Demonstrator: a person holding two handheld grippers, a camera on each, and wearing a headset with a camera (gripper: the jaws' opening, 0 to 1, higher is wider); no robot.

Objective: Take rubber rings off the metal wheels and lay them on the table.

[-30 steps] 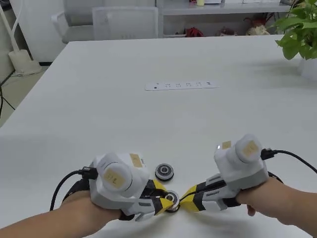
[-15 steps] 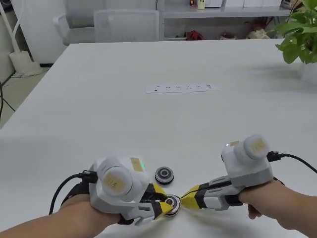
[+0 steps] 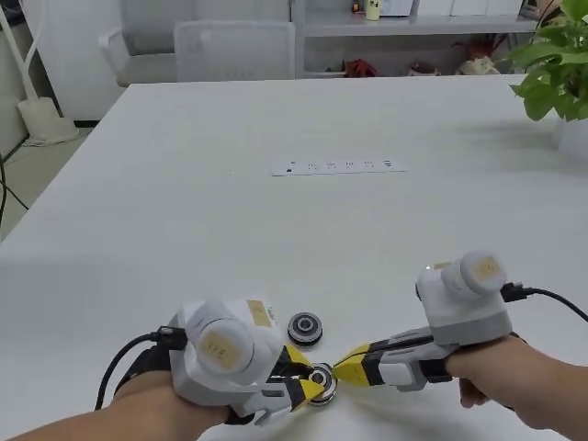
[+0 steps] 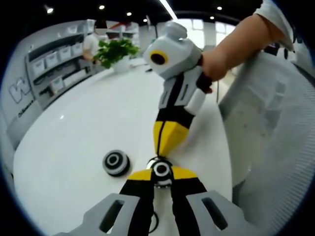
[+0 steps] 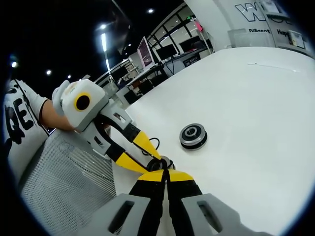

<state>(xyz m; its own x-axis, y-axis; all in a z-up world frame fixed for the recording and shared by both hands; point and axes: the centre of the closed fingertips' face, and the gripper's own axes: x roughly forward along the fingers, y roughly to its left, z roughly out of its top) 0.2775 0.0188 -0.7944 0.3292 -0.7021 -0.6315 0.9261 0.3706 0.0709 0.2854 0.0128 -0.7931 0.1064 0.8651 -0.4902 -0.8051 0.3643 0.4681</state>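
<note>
In the head view's lower middle, the left gripper [image 3: 310, 382] pinches a small metal wheel [image 3: 321, 377] between its yellow tips, just above the table [image 3: 276, 230]. In the left gripper view the wheel [image 4: 161, 169] sits in the lower centre of the frame, a jaw on each side of it.

The right gripper [image 3: 342, 369] comes in from the lower right, its jaws pressed together and its tips touching the wheel's rim. Whether they nip the rubber ring cannot be told. In the right gripper view its tips [image 5: 166, 174] meet the wheel [image 5: 160, 164] at lower centre.

A second wheel [image 3: 305, 327] lies flat on the table just above the grippers, with a black ring around it. A power strip [image 3: 336, 166] lies at upper centre, and a plant [image 3: 556, 55] is at upper right.
</note>
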